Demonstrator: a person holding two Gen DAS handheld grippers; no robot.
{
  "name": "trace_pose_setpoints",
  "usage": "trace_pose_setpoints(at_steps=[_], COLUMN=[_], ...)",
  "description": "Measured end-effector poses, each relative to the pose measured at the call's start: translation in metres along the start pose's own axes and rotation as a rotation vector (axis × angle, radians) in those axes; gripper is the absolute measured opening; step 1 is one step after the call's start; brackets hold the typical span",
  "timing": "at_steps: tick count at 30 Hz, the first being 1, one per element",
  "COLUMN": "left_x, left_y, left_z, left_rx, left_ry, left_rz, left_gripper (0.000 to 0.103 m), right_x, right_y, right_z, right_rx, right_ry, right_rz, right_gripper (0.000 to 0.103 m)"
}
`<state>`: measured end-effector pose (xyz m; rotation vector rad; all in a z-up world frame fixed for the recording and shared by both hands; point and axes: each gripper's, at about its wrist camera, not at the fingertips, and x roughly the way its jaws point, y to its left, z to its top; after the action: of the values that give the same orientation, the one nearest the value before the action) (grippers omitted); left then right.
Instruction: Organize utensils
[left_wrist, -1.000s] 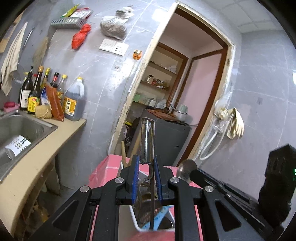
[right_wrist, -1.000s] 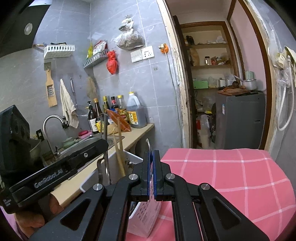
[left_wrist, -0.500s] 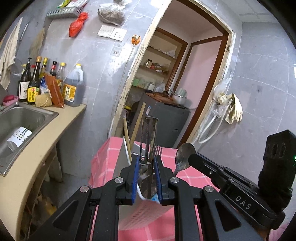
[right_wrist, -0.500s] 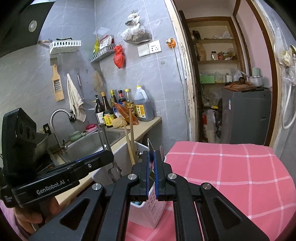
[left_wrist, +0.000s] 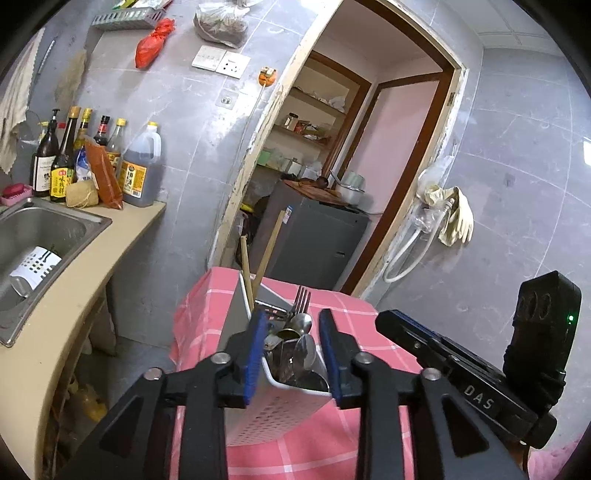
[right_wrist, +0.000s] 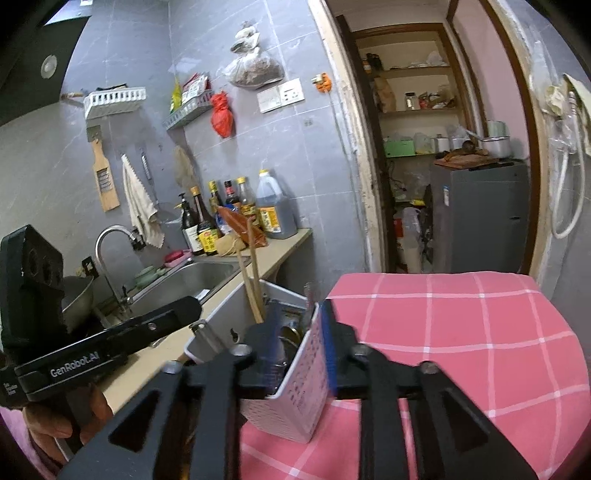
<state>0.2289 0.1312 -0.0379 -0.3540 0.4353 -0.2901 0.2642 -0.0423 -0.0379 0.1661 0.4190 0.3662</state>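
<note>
Left wrist view is showing the left gripper low in the frame, its blue-padded jaws standing wide apart and holding nothing. Between and just beyond them, at lower centre, the white perforated utensil caddy is sitting on the pink checked tablecloth. A fork and spoons are standing in its near compartment, and two wooden chopsticks are leaning out of the far one. At lower right the right gripper is reaching in beside the caddy.

Right wrist view is placing that gripper at lower centre, jaws also spread wide and gripping nothing, straddling the caddy's near corner; whether the pads are touching the wall cannot be told. The chopsticks are rising above the rim there. At lower left the left gripper is pointing toward the caddy.

Farther off, at left of both frames, a steel sink is lying in a beige counter, with sauce bottles lining the grey tiled wall. A grey cabinet is standing in the doorway at upper centre.
</note>
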Motion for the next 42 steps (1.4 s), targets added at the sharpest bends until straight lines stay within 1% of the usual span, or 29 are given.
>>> trace_pose_setpoints(at_steps=[4, 6, 7, 8, 9, 10, 11, 12, 14, 15, 16, 18, 20, 24, 32, 42], left_x=[-0.004, -0.006, -0.007, -0.009, -0.011, -0.013, -0.015, -0.017, -0.023, -0.025, -0.027, -0.031, -0.034, -0.044, -0.072, -0.128], left_y=[-0.006, -0.01, -0.011, -0.012, -0.014, -0.015, -0.016, -0.017, -0.02, -0.022, -0.023, -0.026, -0.029, -0.039, -0.066, -0.102], left_z=[0.003, 0.004, 0.004, 0.004, 0.004, 0.004, 0.004, 0.004, 0.005, 0.004, 0.004, 0.003, 0.001, -0.003, -0.021, -0.055], left_rx=[0.022, 0.034, 0.039, 0.047, 0.055, 0.061, 0.065, 0.067, 0.071, 0.074, 0.078, 0.083, 0.084, 0.083, 0.111, 0.145], left_ry=[-0.011, -0.013, -0.015, -0.016, -0.017, -0.019, -0.023, -0.028, -0.037, -0.041, -0.041, -0.036, -0.034, -0.041, -0.051, -0.066], left_rz=[0.016, 0.033, 0.039, 0.051, 0.066, 0.077, 0.089, 0.101, 0.129, 0.132, 0.132, 0.14, 0.146, 0.148, 0.143, 0.165], left_gripper=[0.041, 0.047, 0.05, 0.056, 0.063, 0.067, 0.077, 0.088, 0.097, 0.099, 0.1, 0.103, 0.103, 0.103, 0.103, 0.103], right_x=[-0.011, -0.017, -0.021, -0.024, -0.029, -0.033, -0.036, -0.041, -0.051, -0.055, -0.06, -0.071, -0.079, -0.099, -0.153, -0.225], right_y=[-0.003, -0.005, -0.006, -0.007, -0.009, -0.01, -0.012, -0.014, -0.017, -0.018, -0.02, -0.024, -0.027, -0.032, -0.032, -0.024], right_z=[0.003, 0.004, 0.004, 0.005, 0.005, 0.005, 0.006, 0.005, 0.005, 0.006, 0.006, 0.005, 0.005, 0.005, -0.008, -0.031], right_rx=[0.007, 0.011, 0.016, 0.019, 0.022, 0.026, 0.028, 0.033, 0.041, 0.045, 0.046, 0.046, 0.048, 0.042, 0.02, 0.006], right_ry=[-0.015, -0.022, -0.027, -0.031, -0.035, -0.036, -0.037, -0.04, -0.049, -0.053, -0.058, -0.062, -0.067, -0.069, -0.088, -0.09], right_rz=[-0.034, -0.058, -0.069, -0.084, -0.104, -0.118, -0.129, -0.151, -0.179, -0.188, -0.203, -0.236, -0.252, -0.291, -0.345, -0.355], right_gripper=[0.031, 0.04, 0.042, 0.047, 0.049, 0.054, 0.059, 0.068, 0.076, 0.078, 0.079, 0.088, 0.093, 0.101, 0.102, 0.102])
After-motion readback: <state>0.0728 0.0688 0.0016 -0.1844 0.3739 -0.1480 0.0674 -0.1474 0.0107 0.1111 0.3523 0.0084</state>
